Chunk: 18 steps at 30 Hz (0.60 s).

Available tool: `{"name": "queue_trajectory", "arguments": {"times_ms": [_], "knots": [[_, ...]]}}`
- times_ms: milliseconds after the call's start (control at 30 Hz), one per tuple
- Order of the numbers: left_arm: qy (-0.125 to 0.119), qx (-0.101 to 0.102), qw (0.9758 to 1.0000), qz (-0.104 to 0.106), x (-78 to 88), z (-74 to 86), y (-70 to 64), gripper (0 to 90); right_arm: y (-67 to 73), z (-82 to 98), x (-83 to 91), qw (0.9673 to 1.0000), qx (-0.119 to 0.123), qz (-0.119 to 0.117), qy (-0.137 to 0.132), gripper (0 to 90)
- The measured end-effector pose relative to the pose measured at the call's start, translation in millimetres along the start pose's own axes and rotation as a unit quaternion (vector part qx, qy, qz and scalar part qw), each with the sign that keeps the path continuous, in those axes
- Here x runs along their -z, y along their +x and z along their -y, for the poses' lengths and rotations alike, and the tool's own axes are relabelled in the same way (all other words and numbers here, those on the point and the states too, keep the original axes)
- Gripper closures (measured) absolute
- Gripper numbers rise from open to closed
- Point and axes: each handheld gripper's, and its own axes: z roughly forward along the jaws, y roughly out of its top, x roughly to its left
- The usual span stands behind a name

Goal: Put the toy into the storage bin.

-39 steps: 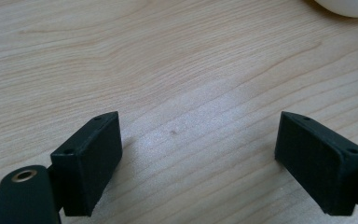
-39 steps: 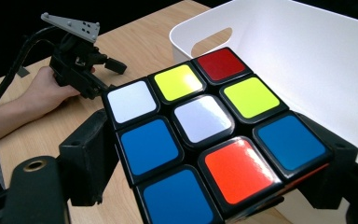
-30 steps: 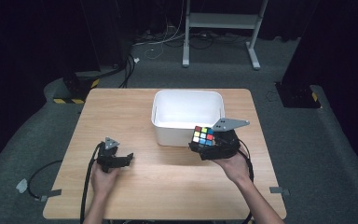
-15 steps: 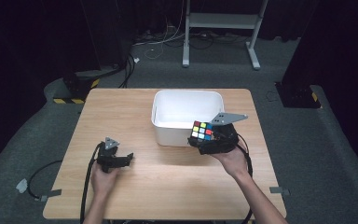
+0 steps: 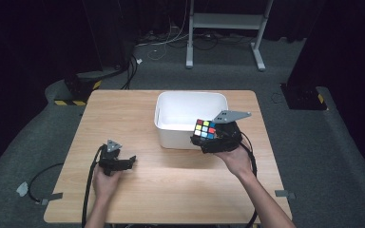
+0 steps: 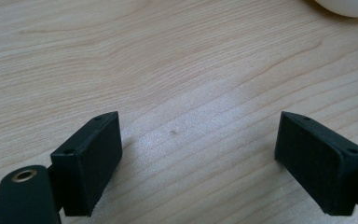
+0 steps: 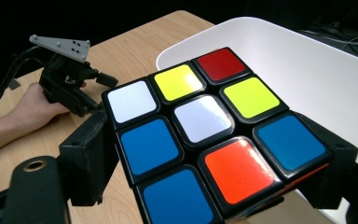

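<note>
My right claw (image 5: pixel 208 137) is squeezing a colourful puzzle cube with little square stickers (image 5: pixel 205 128), one black jaw on each side of it. Compared with a second ago, the cube is sitting a bit farther up and closer to the white plastic tub (image 5: pixel 190 100). Now the cube is hanging over the tub's near edge, on the corner nearest my right hand (image 5: pixel 235 159). It is not touching the counter (image 5: pixel 123 109). In the right claw's own view the cube (image 7: pixel 209 140) is showing white, yellow, red, blue and orange squares on its top face, and the tub's white wall (image 7: pixel 307 70) is lying just behind it.

My left claw (image 5: pixel 117 162) is staying where it was before, low on the counter, well apart from the tub. Its jaws are standing wide apart with nothing between them, and I am looking at bare wood (image 6: pixel 177 84) between them.

The counter is a light wooden top with wavy grain lines. A black cable (image 5: pixel 89 190) is trailing off its near edge from my left claw. Around it the floor is a dark grey carpet (image 5: pixel 313 156). Behind the counter, white metal legs of a stand (image 5: pixel 223 28) are standing on the floor, with wires (image 5: pixel 166 40) lying near them. The room is dark at the sides.
</note>
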Motion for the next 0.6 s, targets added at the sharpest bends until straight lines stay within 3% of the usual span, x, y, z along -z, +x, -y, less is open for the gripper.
{"name": "queue_trajectory", "arguments": {"times_ms": [600], "knots": [[0.0, 0.0, 1.0, 0.0, 0.0, 0.0, -0.1, 14.9, -10.0, -8.8, -3.7, 0.9999, -0.011, 0.002, -0.001, 18.8]]}}
